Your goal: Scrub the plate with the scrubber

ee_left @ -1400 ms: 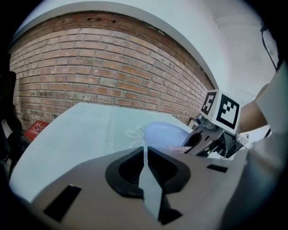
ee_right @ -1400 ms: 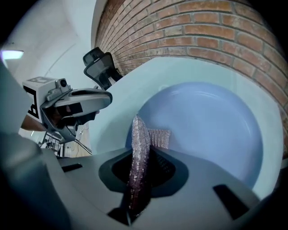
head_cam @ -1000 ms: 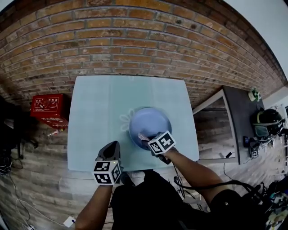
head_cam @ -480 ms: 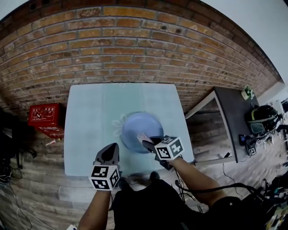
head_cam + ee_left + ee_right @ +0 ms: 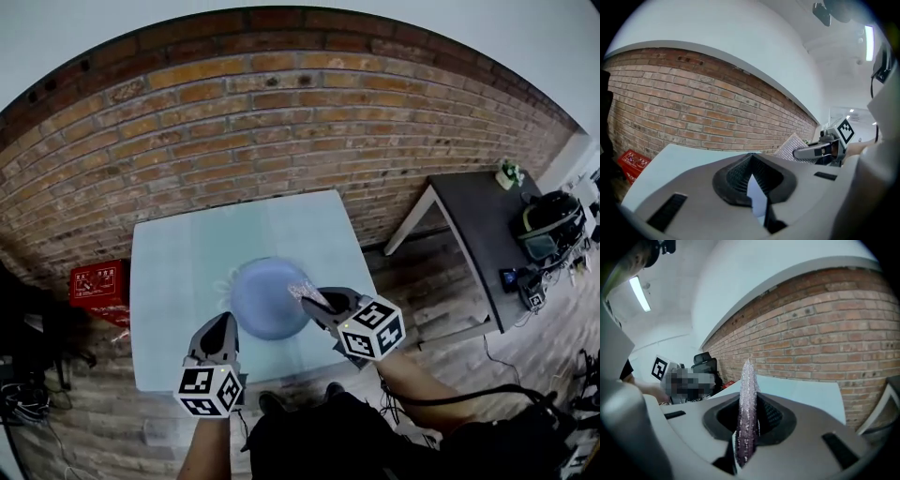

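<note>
Jaws on the right gripper [image 5: 748, 401] pinch the scrubber [image 5: 747, 380], a thin, sparkly pad that stands on its edge between them. Jaws on the left gripper [image 5: 751, 164] are pressed together with nothing in them.

In the head view both grippers are low and close to the person. The left gripper hangs near the front edge of the table [image 5: 178, 253], just beside the plate [image 5: 262, 300]. The right gripper reaches over the plate's right rim. The scrubber tip may be touching that rim, but it is too small there to be sure.

The blue plate lies flat near the front middle of the table. It looks hard and smooth, so I think it could slide or spin when rubbed. The free left gripper could hold it by its near left rim. The scrubber looks soft, light and bendy, and it is held at one end so the free end can rub.

Only the head view shows the plate. The right gripper view shows how thin the scrubber is. The left gripper view shows its wide, bumpy face from the side. Behind it all is the brick wall [image 5: 281, 122].
</note>
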A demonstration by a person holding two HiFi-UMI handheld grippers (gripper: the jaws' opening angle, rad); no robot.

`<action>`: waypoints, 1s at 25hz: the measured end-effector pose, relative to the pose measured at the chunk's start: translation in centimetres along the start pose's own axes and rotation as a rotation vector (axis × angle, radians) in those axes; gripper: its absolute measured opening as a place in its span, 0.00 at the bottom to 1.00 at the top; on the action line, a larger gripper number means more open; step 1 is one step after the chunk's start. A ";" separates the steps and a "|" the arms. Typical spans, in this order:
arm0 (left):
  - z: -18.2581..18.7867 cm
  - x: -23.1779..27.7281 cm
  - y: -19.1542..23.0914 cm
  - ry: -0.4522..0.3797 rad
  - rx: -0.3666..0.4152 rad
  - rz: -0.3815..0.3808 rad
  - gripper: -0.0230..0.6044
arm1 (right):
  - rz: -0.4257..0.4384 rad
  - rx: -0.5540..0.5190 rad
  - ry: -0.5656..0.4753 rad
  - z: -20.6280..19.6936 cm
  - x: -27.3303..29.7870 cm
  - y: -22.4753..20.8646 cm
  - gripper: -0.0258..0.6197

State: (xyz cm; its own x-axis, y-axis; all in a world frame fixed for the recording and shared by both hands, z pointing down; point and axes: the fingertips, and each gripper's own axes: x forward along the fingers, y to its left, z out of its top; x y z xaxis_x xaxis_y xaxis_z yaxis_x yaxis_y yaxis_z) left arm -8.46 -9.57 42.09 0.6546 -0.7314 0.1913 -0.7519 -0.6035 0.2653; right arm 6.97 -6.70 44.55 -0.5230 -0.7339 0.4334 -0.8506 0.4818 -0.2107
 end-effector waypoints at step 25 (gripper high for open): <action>8.2 -2.3 -12.0 -0.167 0.144 0.067 0.05 | -0.194 -0.103 -0.320 6.2 -15.3 -6.4 0.14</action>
State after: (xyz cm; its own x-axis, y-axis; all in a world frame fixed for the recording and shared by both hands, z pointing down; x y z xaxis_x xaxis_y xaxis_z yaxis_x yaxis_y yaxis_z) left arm -1.58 -3.20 30.75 0.5898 -0.8065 0.0414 -0.8045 -0.5822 0.1176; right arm 20.08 -1.50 33.78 -0.3576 -0.9205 0.1573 -0.9339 0.3533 -0.0553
